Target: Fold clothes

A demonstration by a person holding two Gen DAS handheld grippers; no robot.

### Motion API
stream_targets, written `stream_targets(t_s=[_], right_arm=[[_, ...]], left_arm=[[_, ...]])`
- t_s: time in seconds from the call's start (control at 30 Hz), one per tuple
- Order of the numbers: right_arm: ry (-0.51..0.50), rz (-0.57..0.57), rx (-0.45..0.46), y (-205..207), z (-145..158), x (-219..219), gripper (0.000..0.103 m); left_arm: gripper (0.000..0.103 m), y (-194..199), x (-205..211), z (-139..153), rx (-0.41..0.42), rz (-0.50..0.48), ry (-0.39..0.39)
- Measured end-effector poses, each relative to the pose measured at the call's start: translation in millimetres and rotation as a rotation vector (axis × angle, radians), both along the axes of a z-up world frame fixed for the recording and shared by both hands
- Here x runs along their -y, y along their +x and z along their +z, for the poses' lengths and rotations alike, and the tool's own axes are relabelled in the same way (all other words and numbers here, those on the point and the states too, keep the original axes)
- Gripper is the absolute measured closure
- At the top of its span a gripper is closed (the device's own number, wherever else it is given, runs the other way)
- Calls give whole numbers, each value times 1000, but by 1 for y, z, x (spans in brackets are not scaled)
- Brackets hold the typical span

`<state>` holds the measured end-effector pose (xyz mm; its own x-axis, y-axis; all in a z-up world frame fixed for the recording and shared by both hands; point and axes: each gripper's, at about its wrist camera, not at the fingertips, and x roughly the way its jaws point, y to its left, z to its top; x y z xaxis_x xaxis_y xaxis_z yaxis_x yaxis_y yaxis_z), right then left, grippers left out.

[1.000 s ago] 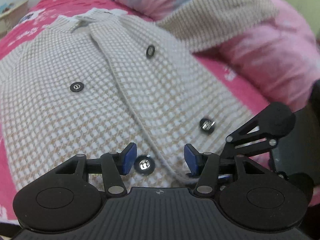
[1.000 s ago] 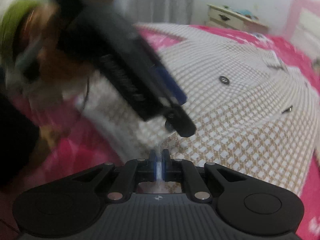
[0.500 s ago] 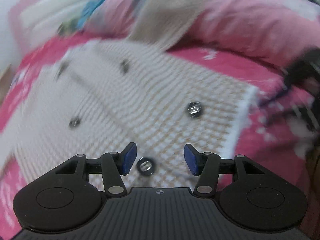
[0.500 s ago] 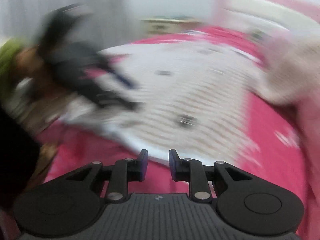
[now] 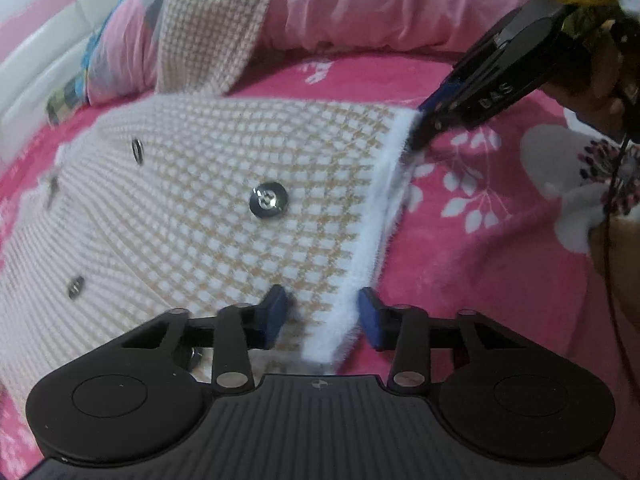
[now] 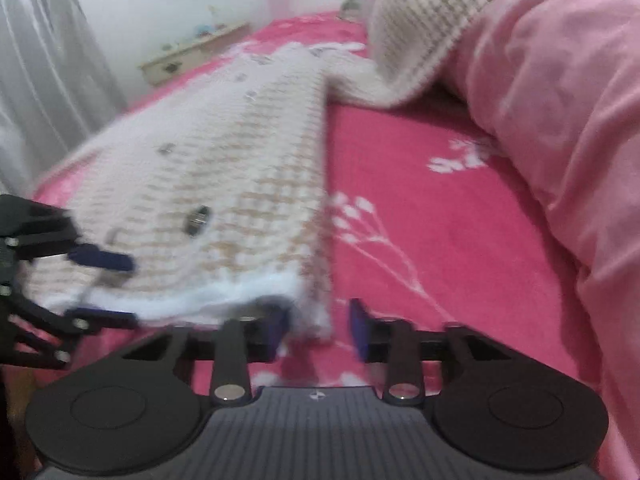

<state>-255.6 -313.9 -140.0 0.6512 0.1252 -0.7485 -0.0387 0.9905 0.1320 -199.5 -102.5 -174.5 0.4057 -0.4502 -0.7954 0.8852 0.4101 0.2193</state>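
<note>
Left gripper [image 5: 323, 316] jaws closing, not clamped, white hem [image 5: 362, 256] between them. Right gripper [image 6: 318, 322] jaws also closing, parted, at the hem's far corner. Cardigan [image 5: 192, 184] flat on bed [image 5: 460, 240]; pink duvet [image 6: 552, 92] beyond.

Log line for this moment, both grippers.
left gripper: open, astride cardigan hem | right gripper: open, at hem corner | bedsheet

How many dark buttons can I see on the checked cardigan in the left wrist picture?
4 on the cardigan: one in the middle, one at lower left, and two at upper left. The gripper body may hide others.
</note>
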Motion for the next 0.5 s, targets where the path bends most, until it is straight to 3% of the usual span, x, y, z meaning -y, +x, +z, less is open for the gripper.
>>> stream_targets(t_s=[0.07,0.17,0.27,0.37,0.5], right_arm=[[-146,-11,47,-2,9,-7,92],[-361,-11,153,-10,25,-20,92],[-510,-36,138,-9,13,-22,92],[-416,-124,48,-8,6,1,92],[-319,-58,140,-29,29,1,87]], left_arm=[[67,-2,0,-1,9,-11,6],[68,0,3,-3,3,-11,8],[68,4,3,-4,-21,7,1],[67,4,-1,3,-47,19,-8],[66,7,-20,20,-109,79,-68]])
